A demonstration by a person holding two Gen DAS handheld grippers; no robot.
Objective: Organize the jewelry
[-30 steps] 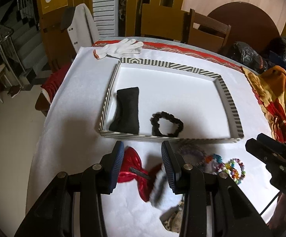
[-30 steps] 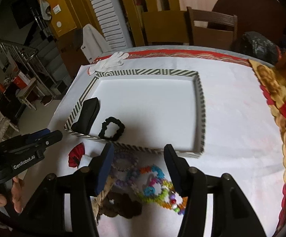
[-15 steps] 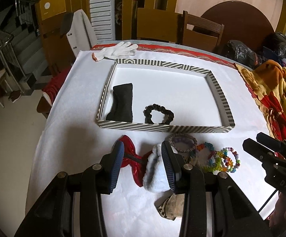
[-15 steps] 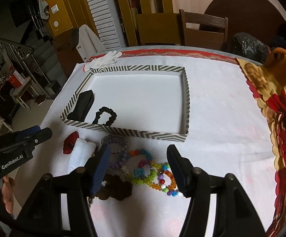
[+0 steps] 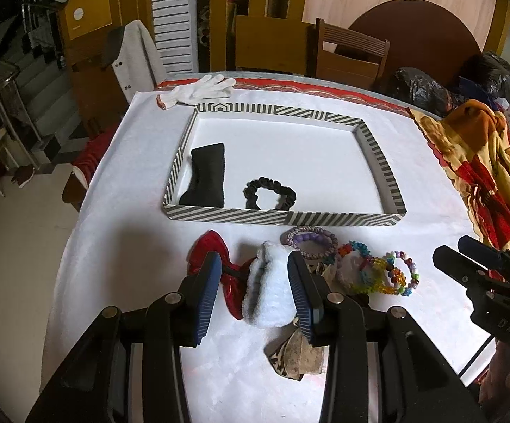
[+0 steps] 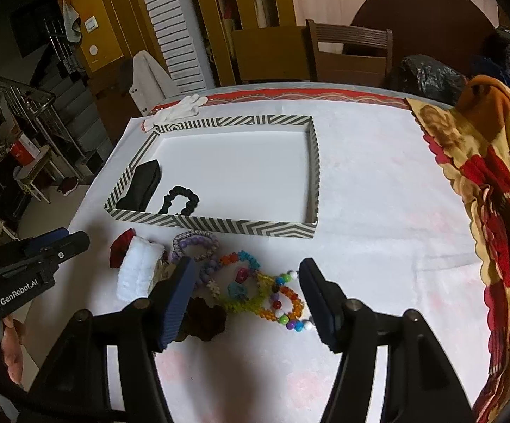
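A striped tray (image 5: 279, 217) (image 6: 219, 227) on the white table holds a black pouch (image 5: 205, 179) and a black scrunchie (image 5: 269, 194). In front of it lie a red bow (image 5: 207, 250), a white fluffy scrunchie (image 5: 269, 292) (image 6: 137, 275), a purple bead bracelet (image 5: 311, 241), colourful bead bracelets (image 5: 378, 271) (image 6: 265, 292), a brown scrunchie (image 6: 205, 317) and a leopard-print piece (image 5: 297, 356). My left gripper (image 5: 253, 294) is open, its fingers either side of the white scrunchie. My right gripper (image 6: 244, 299) is open above the colourful bracelets.
A white glove (image 5: 198, 90) lies behind the tray. A patterned orange and red cloth (image 5: 480, 162) covers the table's right side. Wooden chairs (image 5: 350, 53) stand behind the table. The table edge drops to the floor on the left.
Both grippers have pulled back toward me and away from the tray, so more of the loose jewellery shows. Both stay open.
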